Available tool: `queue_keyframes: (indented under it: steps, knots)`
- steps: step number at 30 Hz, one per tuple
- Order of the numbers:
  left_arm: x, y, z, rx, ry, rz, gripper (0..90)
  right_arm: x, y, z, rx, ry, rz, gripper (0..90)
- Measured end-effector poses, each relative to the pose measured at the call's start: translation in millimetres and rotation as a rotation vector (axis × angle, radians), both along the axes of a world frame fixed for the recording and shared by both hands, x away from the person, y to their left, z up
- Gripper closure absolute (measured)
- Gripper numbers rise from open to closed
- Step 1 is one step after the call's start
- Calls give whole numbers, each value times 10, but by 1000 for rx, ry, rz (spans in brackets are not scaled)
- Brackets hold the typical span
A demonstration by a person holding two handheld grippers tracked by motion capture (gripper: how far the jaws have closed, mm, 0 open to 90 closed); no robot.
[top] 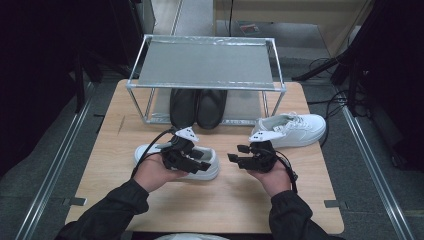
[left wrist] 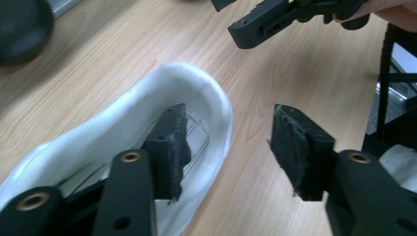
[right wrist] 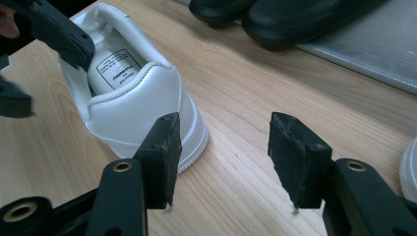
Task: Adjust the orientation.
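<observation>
On the wooden table (top: 220, 200), just in front of the metal shoe rack (top: 205, 85), the left gripper (top: 192, 161) is hovering over a white sneaker (top: 210, 167), its jaws standing wide with nothing pinched: one pad is hanging over the shoe's opening, the other over bare wood beside the heel. The sneaker is sitting flat on its sole, seemingly set down there on purpose, close to the rack where it likely belongs. The right gripper (top: 239, 156) is waiting just beside the heel, jaws spread and empty, probably ready to help. A second white sneaker (top: 295, 129) is lying well apart to the right, and a pair of black shoes (top: 197, 106) is resting on the rack's lower shelf. The left hand is covering the sneaker's middle from above, and the label inside is too small to read.
</observation>
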State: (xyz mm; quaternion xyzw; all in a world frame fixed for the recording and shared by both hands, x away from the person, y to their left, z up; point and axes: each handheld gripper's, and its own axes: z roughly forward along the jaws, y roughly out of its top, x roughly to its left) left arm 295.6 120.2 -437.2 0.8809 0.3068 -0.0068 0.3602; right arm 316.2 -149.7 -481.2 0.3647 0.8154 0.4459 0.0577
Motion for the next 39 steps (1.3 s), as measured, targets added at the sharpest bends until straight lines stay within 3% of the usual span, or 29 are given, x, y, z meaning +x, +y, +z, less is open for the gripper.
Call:
queue_keyframes:
  steps: [8,12,27,32,34,35,39]
  knots:
    - [-63,247,0,-35,-1,51,371,39,91,-3,-8,1,25,471]
    - [-129,409,2,-68,-8,80,364,75,153,-5,-14,0,42,469]
    - [-291,887,-93,-81,-5,211,396,179,260,-4,-17,-2,52,476]
    - [-380,979,-173,-41,-5,237,530,213,277,-6,-12,-1,44,514]
    - [-391,1011,-240,-37,-13,230,706,231,288,-6,-10,-11,36,542]
    - [-356,1043,-304,-36,28,234,790,241,307,-9,-8,-14,31,577]
    - [-289,1074,-421,-27,75,244,870,241,375,-28,-21,-22,40,692]
